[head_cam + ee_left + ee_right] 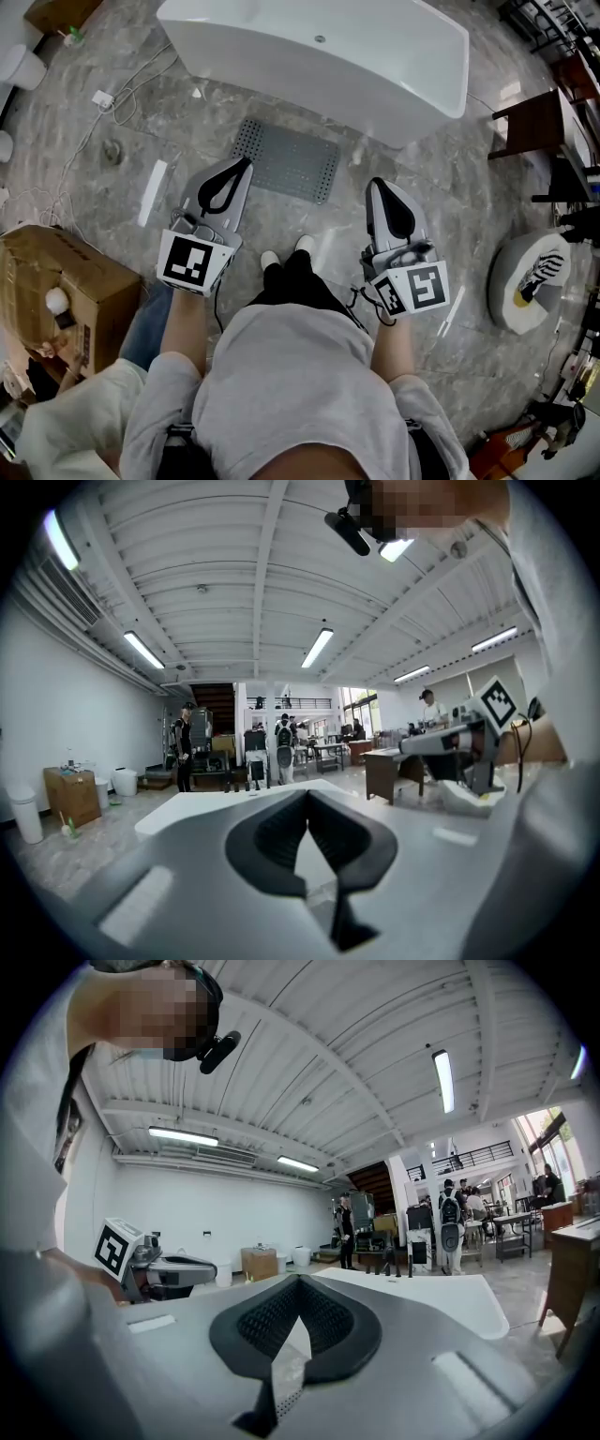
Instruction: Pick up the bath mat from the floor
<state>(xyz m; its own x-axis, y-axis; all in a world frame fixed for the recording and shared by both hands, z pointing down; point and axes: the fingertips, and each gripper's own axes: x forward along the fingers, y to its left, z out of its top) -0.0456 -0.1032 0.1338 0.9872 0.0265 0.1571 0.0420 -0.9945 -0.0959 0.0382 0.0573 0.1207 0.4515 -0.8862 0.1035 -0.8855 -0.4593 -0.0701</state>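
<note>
head view: bath mat (pixel 289 161) lies ahead of the fingers (pixel 239 178), long axis crosswise, left gripper (pixel 246 165) nearer than right gripper (pixel 378 185); both jaw pairs pressed together, nothing held.

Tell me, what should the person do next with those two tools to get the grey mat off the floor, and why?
Probably lower both toward the near edge of the bath mat. The left gripper and right gripper are shut, empty and held high, while the mat lies flat before the bathtub, untouched.
</note>
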